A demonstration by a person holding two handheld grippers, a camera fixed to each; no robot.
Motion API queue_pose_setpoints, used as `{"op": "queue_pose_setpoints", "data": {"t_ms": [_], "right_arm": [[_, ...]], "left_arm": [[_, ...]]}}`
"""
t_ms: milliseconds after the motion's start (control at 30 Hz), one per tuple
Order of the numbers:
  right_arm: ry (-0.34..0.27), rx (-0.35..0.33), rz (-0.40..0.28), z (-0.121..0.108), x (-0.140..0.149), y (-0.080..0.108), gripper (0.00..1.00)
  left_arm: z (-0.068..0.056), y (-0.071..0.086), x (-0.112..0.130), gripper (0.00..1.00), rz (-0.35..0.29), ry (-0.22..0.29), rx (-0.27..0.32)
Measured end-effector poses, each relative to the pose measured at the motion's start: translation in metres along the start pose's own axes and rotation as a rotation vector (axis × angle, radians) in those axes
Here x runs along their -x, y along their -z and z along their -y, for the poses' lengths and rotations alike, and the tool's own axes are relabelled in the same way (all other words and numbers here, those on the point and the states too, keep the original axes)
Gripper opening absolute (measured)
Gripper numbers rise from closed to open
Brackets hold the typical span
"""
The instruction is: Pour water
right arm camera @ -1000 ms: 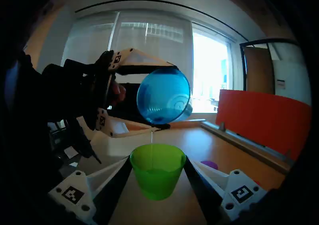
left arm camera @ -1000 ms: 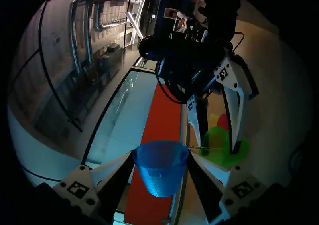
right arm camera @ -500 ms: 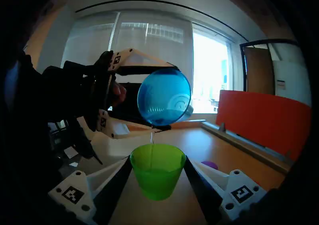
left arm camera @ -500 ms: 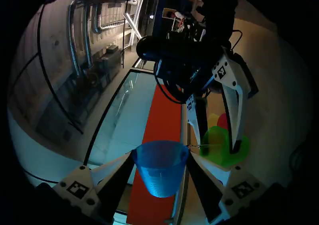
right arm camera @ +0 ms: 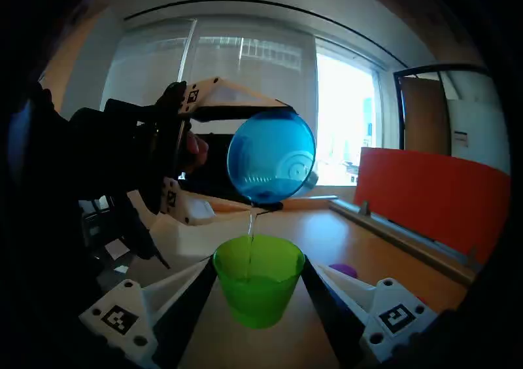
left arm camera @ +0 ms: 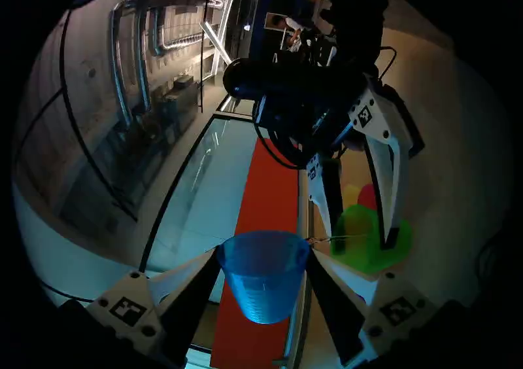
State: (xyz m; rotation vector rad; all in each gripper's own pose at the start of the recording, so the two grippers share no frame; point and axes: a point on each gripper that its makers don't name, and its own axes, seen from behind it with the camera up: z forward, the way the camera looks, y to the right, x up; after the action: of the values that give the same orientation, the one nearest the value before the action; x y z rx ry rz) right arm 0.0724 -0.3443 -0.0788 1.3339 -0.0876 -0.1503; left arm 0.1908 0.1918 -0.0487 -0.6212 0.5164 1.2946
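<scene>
Nearest in the right gripper view, my right gripper [right arm camera: 259, 265] is clamped on a green cup [right arm camera: 258, 290], one finger pressing each side. The cup stands upright, mouth up, long axis vertical, partly filled. Just above it, a thin stream of water [right arm camera: 250, 228] drops from the lowest edge of a blue cup [right arm camera: 271, 156] into the green one. My left gripper [right arm camera: 282, 158] is closed on that blue cup, one finger across its top and one under it, with my hand [right arm camera: 193, 150] behind. The blue cup lies tipped on its side, long axis about level, its open mouth facing this camera so I look straight in to its bottom. Beyond are a wooden table [right arm camera: 379, 245], a small purple object [right arm camera: 342, 269] on it, a red panel [right arm camera: 431, 192] along its far edge, and bright windows [right arm camera: 340, 120]. The left gripper view gives what that one cannot: the blue cup from outside, its wall and rim side-on between my left fingers, and farther off the right gripper's two white fingers reaching down onto the green cup. That view is rolled over, so the red panel runs up the picture, with metal pipes [left arm camera: 131, 55] beyond at left. There the stream is a faint line from the blue rim across to the green cup.
</scene>
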Motion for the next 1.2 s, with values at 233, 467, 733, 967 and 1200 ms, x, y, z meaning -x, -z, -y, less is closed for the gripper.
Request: {"op": "queue_pose_setpoints", "data": {"t_ms": [233,467,733,967,1200], "right_arm": [[-0.002,-0.001,0.000,-0.0001,0.0006,0.0001,0.93],[-0.004,-0.001,0.002,-0.0006,0.0021,0.0002,0.93],[-0.005,0.001,0.002,-0.0001,0.0037,0.0002,0.93],[-0.005,0.001,0.003,0.0012,0.0061,0.0003,0.93],[-0.006,0.002,0.003,0.0009,0.0082,-0.0001,0.93]], "left_arm": [[0.0019,-0.0005,0.0012,0.88,0.001,-0.005,-0.003],[0.0033,-0.0016,0.0024,0.88,0.002,-0.005,-0.004],[0.0044,-0.0009,0.0027,0.88,0.003,-0.008,-0.005],[0.0065,-0.0012,0.0023,0.88,0.003,-0.012,-0.006],[0.0068,-0.0014,0.0029,0.88,0.004,-0.015,-0.007]]}}
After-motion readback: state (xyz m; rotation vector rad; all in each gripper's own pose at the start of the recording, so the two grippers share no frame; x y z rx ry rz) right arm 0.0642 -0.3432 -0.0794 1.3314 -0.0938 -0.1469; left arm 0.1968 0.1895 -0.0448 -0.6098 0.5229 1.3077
